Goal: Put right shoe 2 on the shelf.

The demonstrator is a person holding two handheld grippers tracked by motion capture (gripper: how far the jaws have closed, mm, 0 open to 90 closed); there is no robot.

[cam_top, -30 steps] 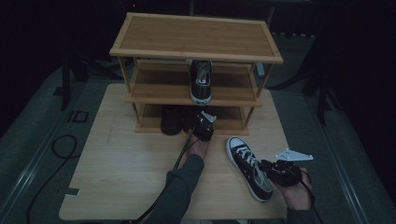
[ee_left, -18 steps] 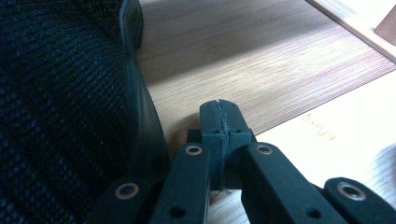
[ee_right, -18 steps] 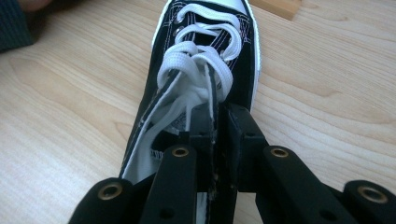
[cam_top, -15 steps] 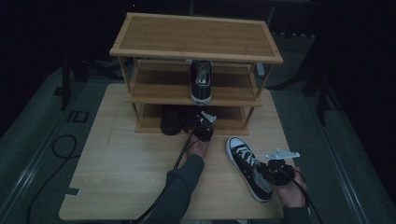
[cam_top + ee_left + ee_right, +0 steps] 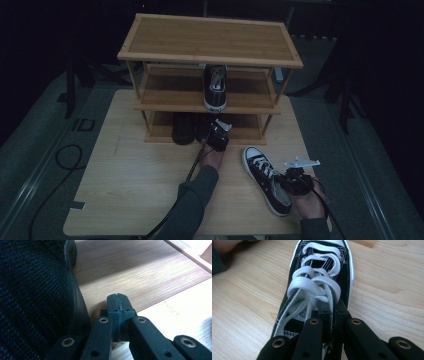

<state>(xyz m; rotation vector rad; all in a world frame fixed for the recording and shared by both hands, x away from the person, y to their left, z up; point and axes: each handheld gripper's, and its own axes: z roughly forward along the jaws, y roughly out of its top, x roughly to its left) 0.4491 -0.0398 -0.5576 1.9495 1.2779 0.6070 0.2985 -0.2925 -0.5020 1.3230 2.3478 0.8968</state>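
Bench [image 5: 125, 200] carries a 3-tier shoe rack [image 5: 210, 45]. 1 black sneaker [image 5: 267, 180] lies on the bench near my right hand. My right tool [image 5: 331, 315] has just been closing and pinches its collar edge. My left tool [image 5: 117, 306] is clenched empty beside a dark shoe [image 5: 32, 297] on the bottom shelf.

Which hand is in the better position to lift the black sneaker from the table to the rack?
The right. Its gripper has just closed its jaws on the collar of the sneaker. The left gripper is shut and empty at the rack's bottom shelf.
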